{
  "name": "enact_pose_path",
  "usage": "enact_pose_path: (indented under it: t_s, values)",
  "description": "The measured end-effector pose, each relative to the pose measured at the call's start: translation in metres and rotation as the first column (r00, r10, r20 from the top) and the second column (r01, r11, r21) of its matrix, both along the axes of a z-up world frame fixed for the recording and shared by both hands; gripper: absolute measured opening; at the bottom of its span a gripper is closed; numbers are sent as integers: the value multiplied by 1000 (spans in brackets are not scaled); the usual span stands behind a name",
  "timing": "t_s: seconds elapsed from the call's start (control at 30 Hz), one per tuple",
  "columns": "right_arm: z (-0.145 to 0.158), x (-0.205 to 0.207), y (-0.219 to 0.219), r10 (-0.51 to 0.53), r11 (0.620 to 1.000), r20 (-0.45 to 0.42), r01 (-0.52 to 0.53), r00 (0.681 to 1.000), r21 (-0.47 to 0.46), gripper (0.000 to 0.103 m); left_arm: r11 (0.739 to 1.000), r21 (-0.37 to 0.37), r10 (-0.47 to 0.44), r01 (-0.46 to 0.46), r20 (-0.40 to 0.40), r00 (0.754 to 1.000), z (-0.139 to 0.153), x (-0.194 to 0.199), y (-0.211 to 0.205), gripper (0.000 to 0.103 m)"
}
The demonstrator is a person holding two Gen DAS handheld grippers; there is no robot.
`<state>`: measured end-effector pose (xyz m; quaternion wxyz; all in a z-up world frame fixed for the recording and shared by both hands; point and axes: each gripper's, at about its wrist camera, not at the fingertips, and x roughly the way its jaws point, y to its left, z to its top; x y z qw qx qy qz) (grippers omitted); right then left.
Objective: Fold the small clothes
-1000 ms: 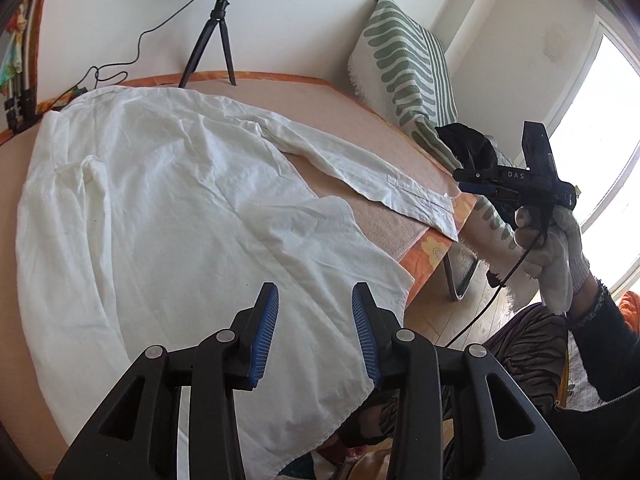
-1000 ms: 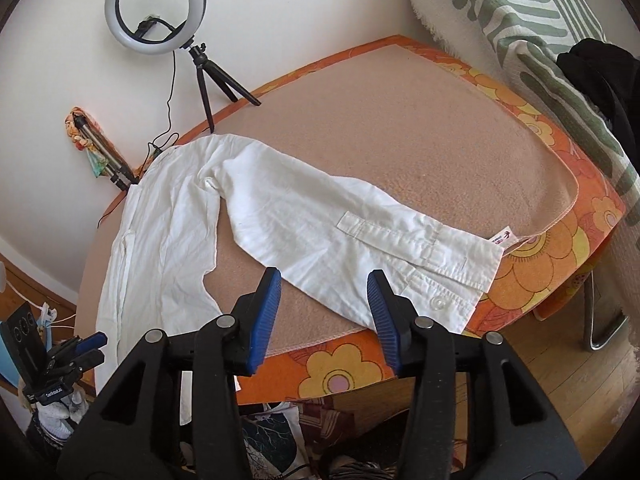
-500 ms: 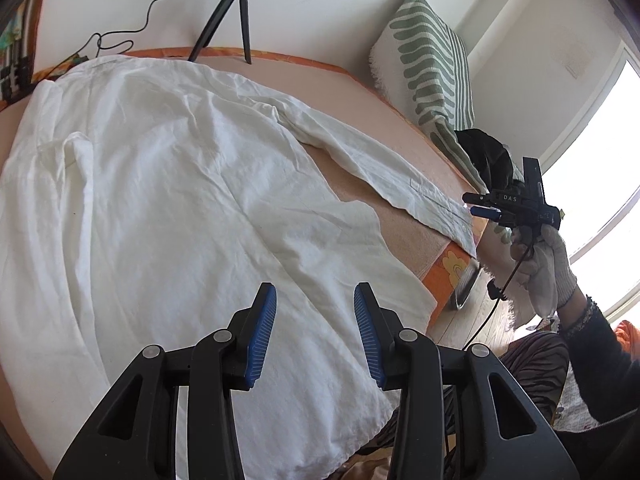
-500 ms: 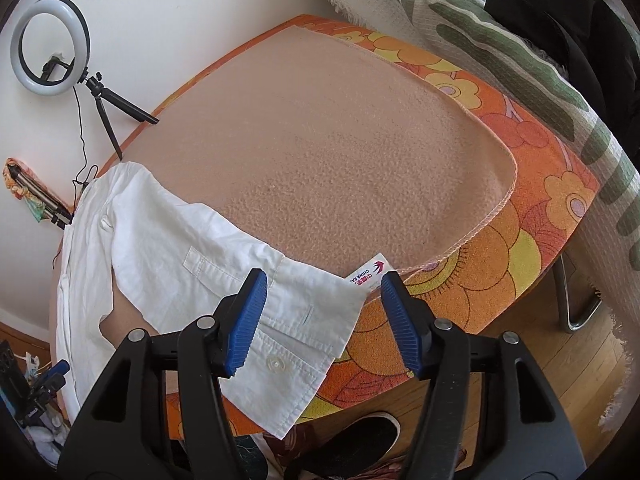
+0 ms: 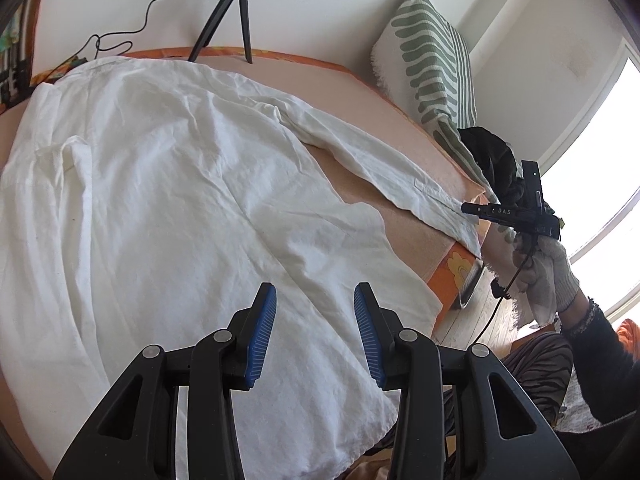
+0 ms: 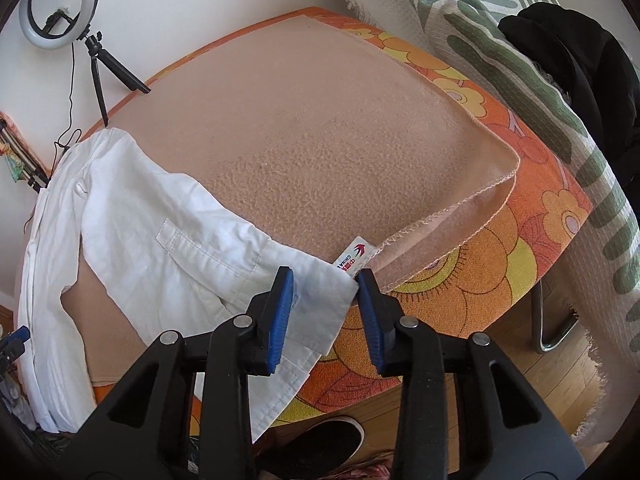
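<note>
Lowered since before, the right claw (image 6: 325, 312) is closing around the white cotton shirt's (image 6: 168, 232) cuff; the left claw (image 5: 316, 332) hovers half-open, empty.

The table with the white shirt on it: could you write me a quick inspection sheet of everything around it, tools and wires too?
Surface: peach fleece blanket over an orange flowered cover.
Job's things: white shirt spread flat; its sleeve cuff reaches the table's edge.
Clutter: black garment on the green-patterned throw; a shoe on the floor.
Grippers: left gripper open above the shirt's hem, touching nothing; right gripper closing, with the cuff's corner between its jaws, not yet pinched.
Cables: a black lead runs from the ring light down the wall; another hangs from the right gripper's handle.
Surroundings: white wall, bright window, wooden floor.
</note>
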<state>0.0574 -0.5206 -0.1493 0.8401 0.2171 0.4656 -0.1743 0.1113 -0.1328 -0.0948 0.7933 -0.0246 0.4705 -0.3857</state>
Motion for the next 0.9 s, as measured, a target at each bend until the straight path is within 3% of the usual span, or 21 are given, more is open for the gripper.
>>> enact_pose_path:
  t_s: [0.1, 0.13, 0.37, 0.63, 0.9]
  values:
    - [3, -1, 4, 9, 1000, -2, -9, 1000, -14, 10, 1000, -4, 3, -3, -2, 1000, 0, 0, 3, 39]
    - [5, -2, 4, 4, 1000, 7, -4, 1000, -18, 8, 1000, -5, 3, -3, -3, 1000, 0, 1, 3, 39]
    - [21, -10, 13, 8, 997, 22, -6, 1000, -80, 8, 1000, -10, -6, 6, 1, 1000, 1, -2, 9, 39]
    - [47, -19, 30, 15, 998, 108, -7, 994, -69, 6, 1000, -24, -7, 6, -13, 1000, -2, 0, 12, 39]
    - [90, -12, 101, 160, 987, 234, -156, 959, -36, 6, 994, -95, 42, -52, -101, 994, -7, 10, 26, 39]
